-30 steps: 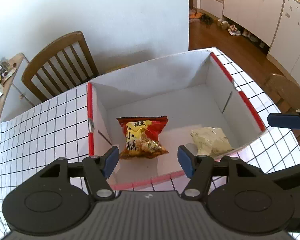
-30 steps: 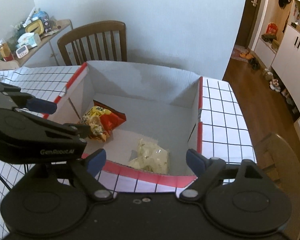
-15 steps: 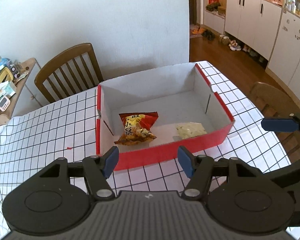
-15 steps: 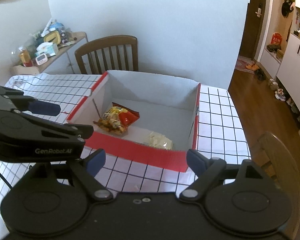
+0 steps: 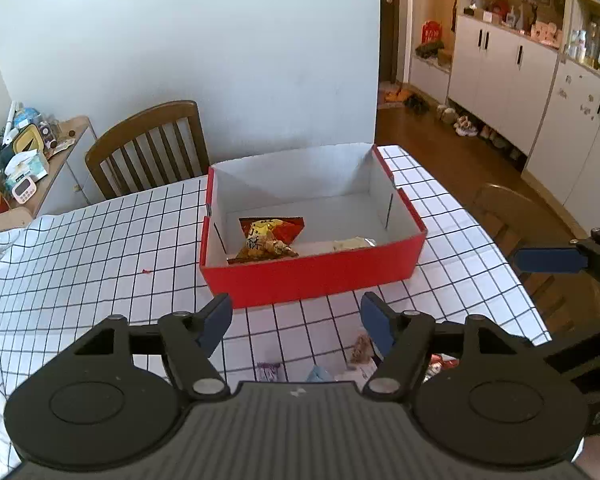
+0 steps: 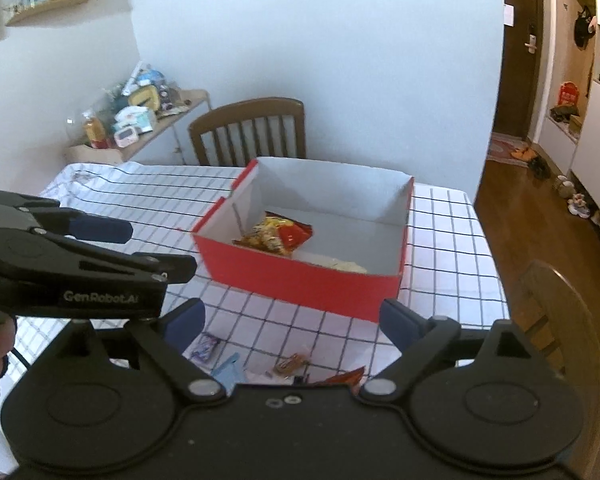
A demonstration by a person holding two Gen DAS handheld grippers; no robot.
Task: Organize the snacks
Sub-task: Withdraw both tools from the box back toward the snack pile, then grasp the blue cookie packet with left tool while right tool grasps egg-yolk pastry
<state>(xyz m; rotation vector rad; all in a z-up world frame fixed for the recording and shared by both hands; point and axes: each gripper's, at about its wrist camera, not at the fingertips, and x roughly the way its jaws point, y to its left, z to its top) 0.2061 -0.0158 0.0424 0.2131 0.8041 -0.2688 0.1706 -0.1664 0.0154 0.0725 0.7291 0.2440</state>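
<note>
A red box (image 5: pixel 312 276) with a white inside stands on the checked tablecloth; it also shows in the right wrist view (image 6: pixel 300 280). In it lie a red and yellow snack bag (image 5: pixel 270 238) (image 6: pixel 278 234) and a pale bag (image 5: pixel 354 243) (image 6: pixel 346 266). Several small snack packets (image 5: pixel 358 350) (image 6: pixel 292 362) lie on the cloth at the near edge, partly hidden by the grippers. My left gripper (image 5: pixel 296 322) is open and empty, in front of the box. My right gripper (image 6: pixel 292 322) is open and empty, above the loose packets.
A wooden chair (image 5: pixel 148 144) stands behind the table and another (image 5: pixel 512 216) at its right side. A cluttered side shelf (image 6: pixel 140 120) is at the back left. White cabinets (image 5: pixel 540 80) line the right wall.
Both grippers have pulled back and up from over the box. The box now looks smaller and loose packets show at the near table edge.
</note>
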